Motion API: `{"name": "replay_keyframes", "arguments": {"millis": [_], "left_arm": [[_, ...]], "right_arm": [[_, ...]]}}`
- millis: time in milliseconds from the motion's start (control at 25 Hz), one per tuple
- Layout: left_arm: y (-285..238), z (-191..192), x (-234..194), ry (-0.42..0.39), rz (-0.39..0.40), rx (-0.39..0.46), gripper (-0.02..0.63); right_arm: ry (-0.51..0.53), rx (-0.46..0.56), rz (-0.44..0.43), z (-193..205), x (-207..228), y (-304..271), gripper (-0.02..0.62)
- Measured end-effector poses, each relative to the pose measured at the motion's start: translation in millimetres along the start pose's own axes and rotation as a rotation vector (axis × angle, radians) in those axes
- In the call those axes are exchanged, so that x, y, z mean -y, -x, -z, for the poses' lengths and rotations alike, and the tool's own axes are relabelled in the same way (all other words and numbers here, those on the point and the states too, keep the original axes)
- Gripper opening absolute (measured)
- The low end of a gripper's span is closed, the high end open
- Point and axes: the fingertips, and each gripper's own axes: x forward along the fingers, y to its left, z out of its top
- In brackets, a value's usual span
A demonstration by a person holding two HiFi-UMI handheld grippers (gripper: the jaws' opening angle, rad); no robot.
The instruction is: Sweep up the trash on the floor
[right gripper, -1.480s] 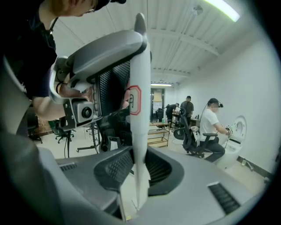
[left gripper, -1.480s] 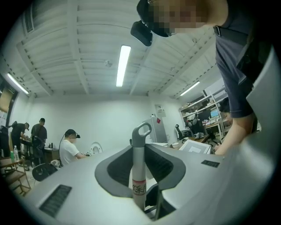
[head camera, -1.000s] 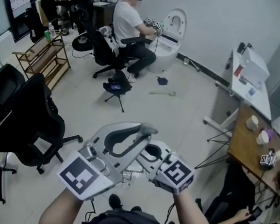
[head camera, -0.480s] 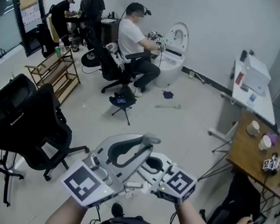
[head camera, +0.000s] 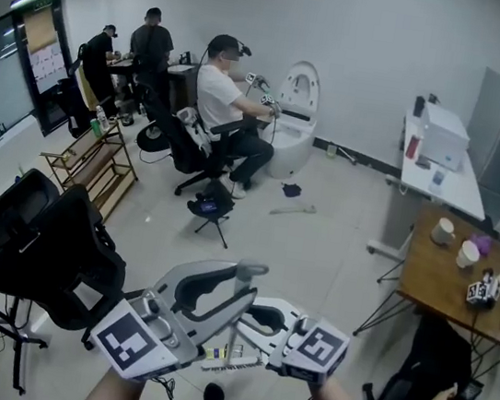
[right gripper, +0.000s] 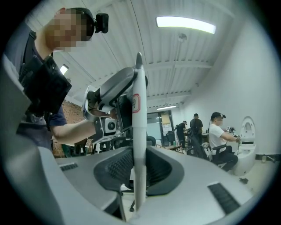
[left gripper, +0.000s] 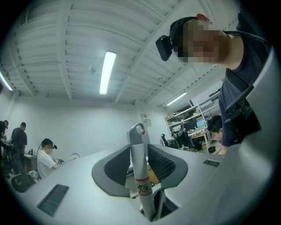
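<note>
Left tongs (left gripper: 138, 147) have just been easing open a little, with a gray handle (left gripper: 141, 173) between the pads. It has a hooked end and a red-banded label, and the pads sit close against its sides. Right tongs (right gripper: 139, 151) are clamped on a thin white pole (right gripper: 137, 110), which runs up past the tips and carries a red-edged label. In the head view both pairs are held low at the centre, side by side, above the pale floor (head camera: 317, 251).

What looks like the trash lies well apart from them, far across the room: a dark scrap (head camera: 291, 189) and a pale strip (head camera: 293, 210) on the floor. Both are just beside a white toilet (head camera: 299, 109), where a seated person (head camera: 218, 101) works. A black office chair (head camera: 64, 260) stands to the left — a wooden desk (head camera: 434, 278) to the right.
</note>
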Motion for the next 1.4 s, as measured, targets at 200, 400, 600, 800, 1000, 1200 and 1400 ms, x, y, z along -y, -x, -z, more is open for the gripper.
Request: {"name": "replay_keyframes", "arguments": {"millis": [200,400,600,800,1000,1200,1400], "left_arm": [[2.0,6.2,-8.4,0.051,0.055,-0.03,0.196],[4.1,14.7,1.1,0.141,0.19,-0.013,0.202],[17.2,16.6,6.8,0.166,0.312,0.007,0.117],[36.0,11.9,0.4,0.222,0.406,0.06,0.101],[56.5,4.6,-1.2,0.115,0.375,0.104,0.106],[80.1,13.3,2.1,0.034,0.319,0.108,0.104],[94.6,13.7,2.9,-0.008,0.287,0.112,0.103]], "right_arm": [[-0.028,0.046,0.007,-6.6,-1.4,11.0,0.101],[-0.032,0.04,-0.007,-5.3,-9.8,10.7,0.101],[-0.044,0.023,-0.042,-8.8,-20.1,-3.7,0.101],[-0.019,-0.019,-0.052,-9.9,-30.1,-22.2,0.101],[0.037,-0.058,0.013,-7.8,-41.5,-42.1,0.1],[0.085,-0.087,0.095,5.5,-50.4,-59.5,0.095],[0.098,-0.082,0.14,7.9,-56.1,-70.0,0.095]]}}
